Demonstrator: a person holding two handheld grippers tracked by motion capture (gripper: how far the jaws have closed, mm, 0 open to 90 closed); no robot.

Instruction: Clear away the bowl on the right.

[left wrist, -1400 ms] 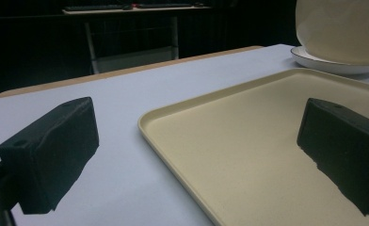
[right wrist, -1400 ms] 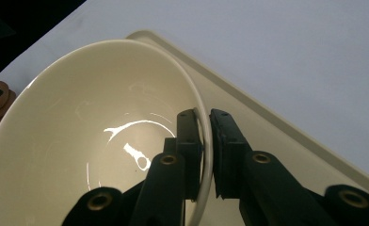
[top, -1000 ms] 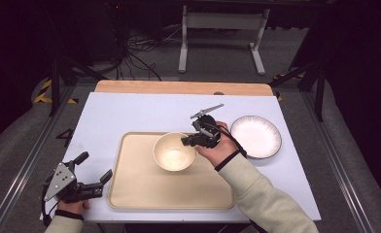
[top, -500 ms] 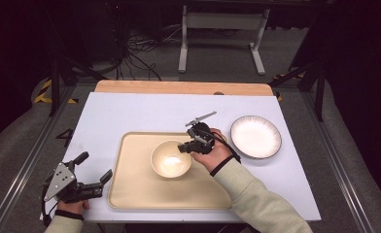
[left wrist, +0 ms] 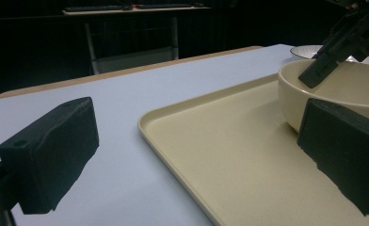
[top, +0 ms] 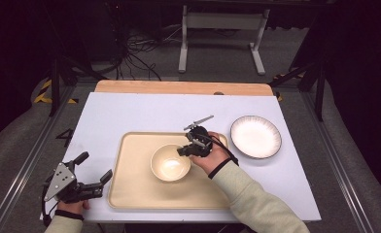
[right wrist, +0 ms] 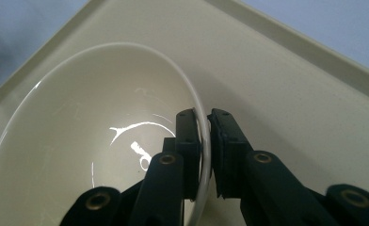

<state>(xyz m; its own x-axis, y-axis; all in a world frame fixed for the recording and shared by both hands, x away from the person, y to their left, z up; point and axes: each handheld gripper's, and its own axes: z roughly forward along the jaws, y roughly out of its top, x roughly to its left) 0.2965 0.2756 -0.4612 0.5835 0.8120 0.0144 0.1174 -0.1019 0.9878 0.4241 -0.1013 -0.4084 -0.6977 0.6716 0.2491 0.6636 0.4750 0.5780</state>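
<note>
You have a white plate with a dark rim lying on the pale table cover at the right, apart from the beige tray; a metal stand sits far behind.

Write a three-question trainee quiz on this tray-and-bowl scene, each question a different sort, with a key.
1. True or false: the right gripper is clamped on the rim of the cream bowl.
2. Multiple choice: the white plate with the dark rim lies A) on the beige tray; B) on the table's white cover to the right of the tray; C) inside the bowl.
3. Fill in: the left gripper has its jaws ____ and nothing between them.

Key: 1 true: in the right gripper view one jaw is inside the rim and one outside. 2 B. 3 open.
</note>
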